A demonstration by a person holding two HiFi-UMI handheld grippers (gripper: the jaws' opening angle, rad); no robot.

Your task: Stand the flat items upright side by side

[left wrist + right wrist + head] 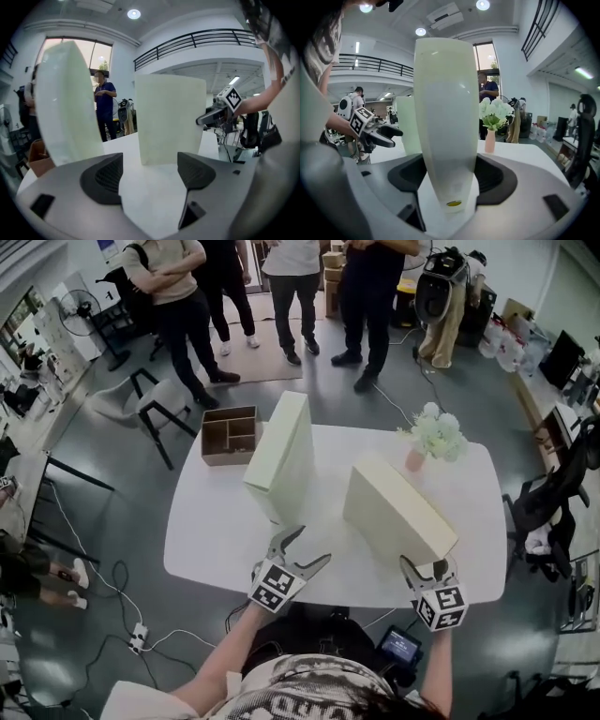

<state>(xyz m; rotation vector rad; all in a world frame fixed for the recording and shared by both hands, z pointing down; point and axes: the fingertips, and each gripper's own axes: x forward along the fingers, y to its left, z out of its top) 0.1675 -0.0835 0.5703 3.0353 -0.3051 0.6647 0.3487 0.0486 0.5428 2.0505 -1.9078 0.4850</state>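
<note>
right gripper point(427, 568) clamps the near end of the right box point(394, 507), steadying it upright at centre right of the table point(206, 531); left gripper point(311, 544) hangs open and empty below the standing left box point(281, 460).

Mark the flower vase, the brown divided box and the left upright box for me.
flower vase point(414, 460), head view, pink body.
brown divided box point(223, 456), head view, near wall.
left upright box point(286, 460), head view, broad face.

White table point(214, 526) bearing pale left box point(281, 460), right box point(398, 510), brown compartment tray point(230, 435), pink flower vase point(414, 461).
</note>
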